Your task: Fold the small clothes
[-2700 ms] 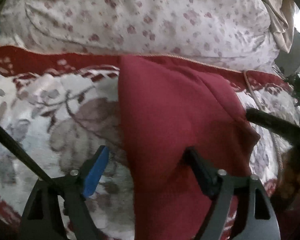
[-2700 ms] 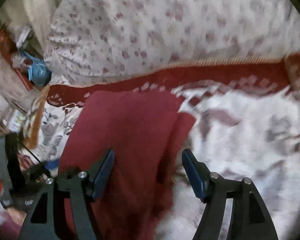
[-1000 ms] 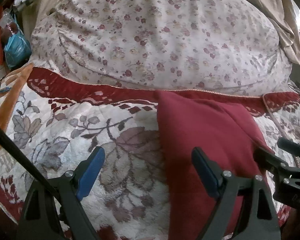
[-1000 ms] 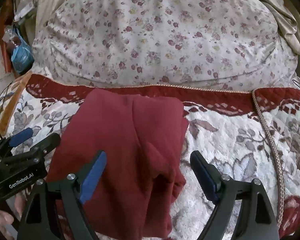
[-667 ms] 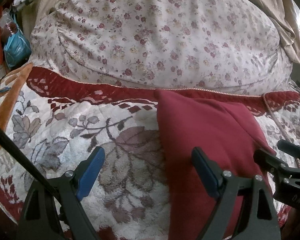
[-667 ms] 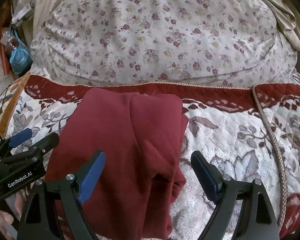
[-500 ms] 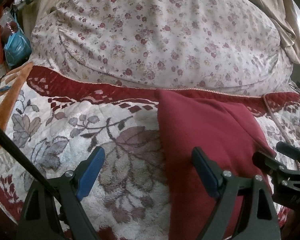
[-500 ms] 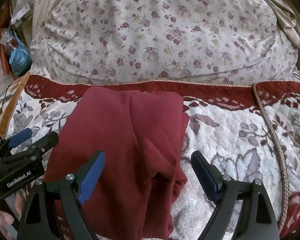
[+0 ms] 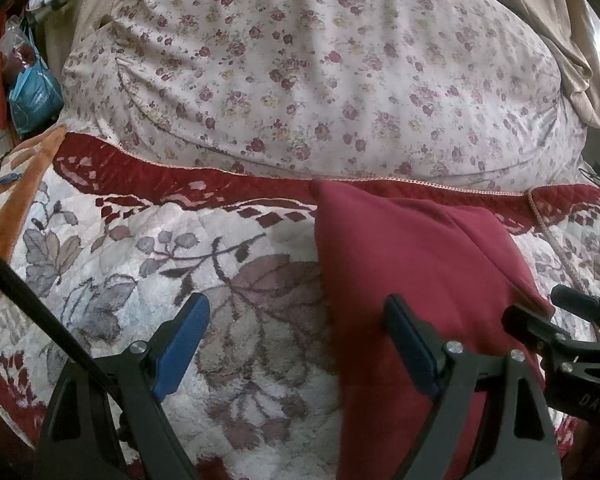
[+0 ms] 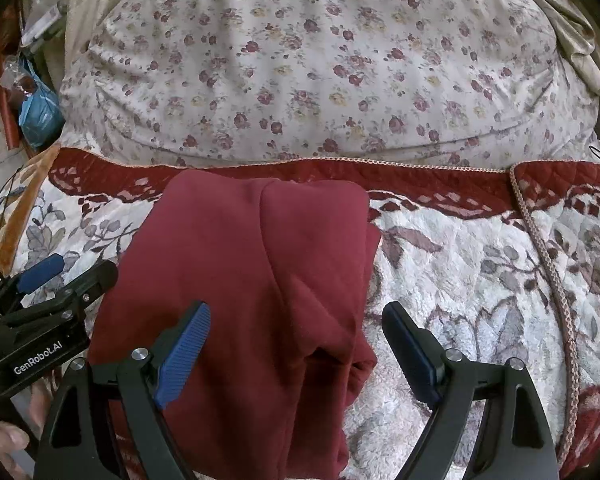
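The red garment (image 10: 236,280) runs off the bottom edge, its near end unseen.

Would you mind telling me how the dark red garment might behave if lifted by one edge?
The dark red garment would probably droop, since it shows soft creases. Its layers look loosely stacked, so they may slide apart. On the plush blanket, pushing likely bunches it.

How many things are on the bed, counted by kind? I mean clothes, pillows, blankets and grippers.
Dark red garment, folded: 1
Floral pillow: 1
Leaf-patterned blanket: 1
Grippers above the bed, both open and holding nothing: 2, the left gripper and the right gripper
Total: 5
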Available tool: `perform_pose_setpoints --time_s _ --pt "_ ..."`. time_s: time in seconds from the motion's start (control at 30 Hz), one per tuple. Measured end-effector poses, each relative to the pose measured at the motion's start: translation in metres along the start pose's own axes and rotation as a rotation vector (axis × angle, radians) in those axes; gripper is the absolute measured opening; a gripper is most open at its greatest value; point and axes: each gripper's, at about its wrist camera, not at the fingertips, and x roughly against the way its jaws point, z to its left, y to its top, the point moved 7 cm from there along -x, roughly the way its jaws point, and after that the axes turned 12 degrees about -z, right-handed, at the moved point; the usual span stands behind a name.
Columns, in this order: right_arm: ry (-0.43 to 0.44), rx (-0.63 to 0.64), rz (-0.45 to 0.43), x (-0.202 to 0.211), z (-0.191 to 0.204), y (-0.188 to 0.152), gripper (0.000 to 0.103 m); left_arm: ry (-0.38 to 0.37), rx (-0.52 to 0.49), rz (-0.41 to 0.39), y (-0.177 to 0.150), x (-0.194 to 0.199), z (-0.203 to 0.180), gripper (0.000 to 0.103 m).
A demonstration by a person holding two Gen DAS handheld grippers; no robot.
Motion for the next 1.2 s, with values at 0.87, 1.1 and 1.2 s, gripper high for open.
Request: perform_pose_setpoints --time_s 0.87,1.1,1.2 --pt "-0.002 -0.019 0.023 -0.0059 0.0011 -0.0059 0.091 0.003 -0.001 -0.002 -0.0004 -0.0011 -0.0002 0.088" --pt "-0.003 -0.022 0.026 -0.0065 0.0025 -0.0072 0.092 0.002 -0.004 -0.003 -0.0004 -0.0007 -0.0006 0.089" --pt "-0.004 -0.023 0.032 -0.0080 0.0033 -0.0088 0.092 0.003 -0.003 -0.003 -0.0004 -0.0009 -0.0008 0.089"
